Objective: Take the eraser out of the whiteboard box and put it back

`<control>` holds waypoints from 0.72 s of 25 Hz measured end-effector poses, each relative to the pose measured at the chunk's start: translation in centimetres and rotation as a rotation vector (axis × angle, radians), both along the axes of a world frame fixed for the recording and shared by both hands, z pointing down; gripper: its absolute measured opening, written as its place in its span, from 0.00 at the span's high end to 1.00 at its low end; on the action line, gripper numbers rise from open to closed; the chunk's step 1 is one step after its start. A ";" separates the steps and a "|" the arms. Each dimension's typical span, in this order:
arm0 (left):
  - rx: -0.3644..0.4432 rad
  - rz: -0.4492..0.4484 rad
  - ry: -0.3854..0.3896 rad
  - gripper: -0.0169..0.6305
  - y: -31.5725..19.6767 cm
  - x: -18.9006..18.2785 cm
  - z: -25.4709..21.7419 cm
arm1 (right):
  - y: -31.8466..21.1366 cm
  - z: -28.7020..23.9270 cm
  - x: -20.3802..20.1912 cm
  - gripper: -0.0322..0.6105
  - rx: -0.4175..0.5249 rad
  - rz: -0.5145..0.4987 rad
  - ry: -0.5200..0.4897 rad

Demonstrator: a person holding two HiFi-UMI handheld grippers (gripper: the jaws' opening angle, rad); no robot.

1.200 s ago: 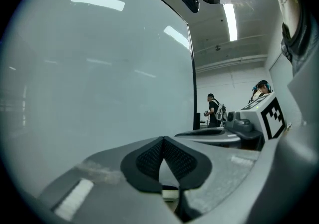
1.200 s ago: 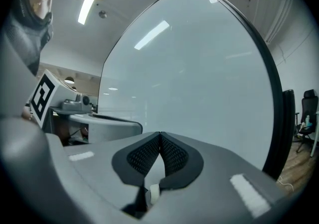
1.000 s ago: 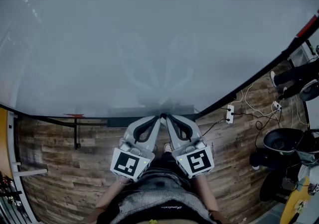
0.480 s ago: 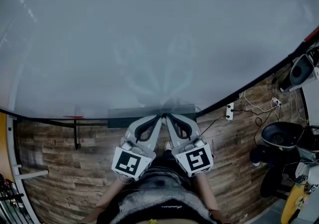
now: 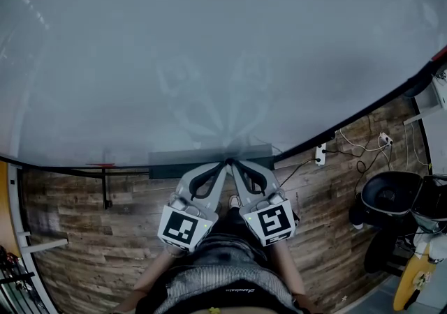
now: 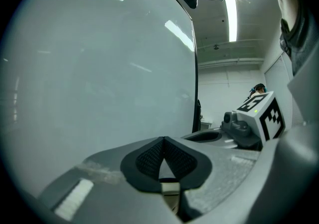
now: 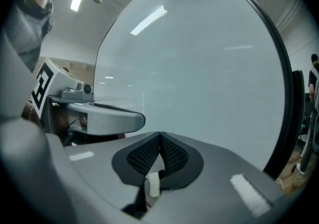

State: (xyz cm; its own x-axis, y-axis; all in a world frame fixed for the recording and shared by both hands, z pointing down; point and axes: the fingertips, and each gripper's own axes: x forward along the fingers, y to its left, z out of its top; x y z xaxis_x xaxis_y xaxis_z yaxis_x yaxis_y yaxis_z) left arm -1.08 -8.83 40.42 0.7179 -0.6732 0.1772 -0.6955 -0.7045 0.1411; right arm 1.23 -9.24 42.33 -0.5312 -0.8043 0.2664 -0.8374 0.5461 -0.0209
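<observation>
Tips together, left tongs [image 6: 162, 143] and right tongs [image 7: 159, 138] hang closed and empty at the box [image 5: 174, 162] under the whiteboard [image 5: 209, 47], seemingly poised to reach in; eraser unseen.

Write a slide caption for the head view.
Left gripper and right gripper, both shut, tips close together at the box under the whiteboard.
</observation>
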 end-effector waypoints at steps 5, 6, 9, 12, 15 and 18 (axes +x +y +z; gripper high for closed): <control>-0.011 0.002 -0.003 0.97 0.7 -0.3 0.4 | 0.5 1.6 0.1 0.94 -0.038 0.012 0.019; -0.014 0.001 -0.003 0.97 0.9 -0.3 0.4 | 0.6 1.9 0.1 0.94 -0.041 0.012 0.019; -0.024 0.000 -0.008 0.97 0.9 -0.3 0.6 | 0.6 3.0 0.3 0.94 -0.062 0.010 0.027; -0.033 -0.005 -0.010 0.97 0.7 -0.3 1.0 | 0.4 4.0 0.5 0.94 -0.085 0.011 0.036; -0.044 -0.009 -0.011 0.97 0.8 -0.5 1.3 | 0.6 4.7 0.6 0.94 -0.101 0.011 0.043; -0.051 -0.015 -0.017 0.97 0.8 -0.7 1.7 | 0.8 5.4 0.6 0.94 -0.117 0.007 0.054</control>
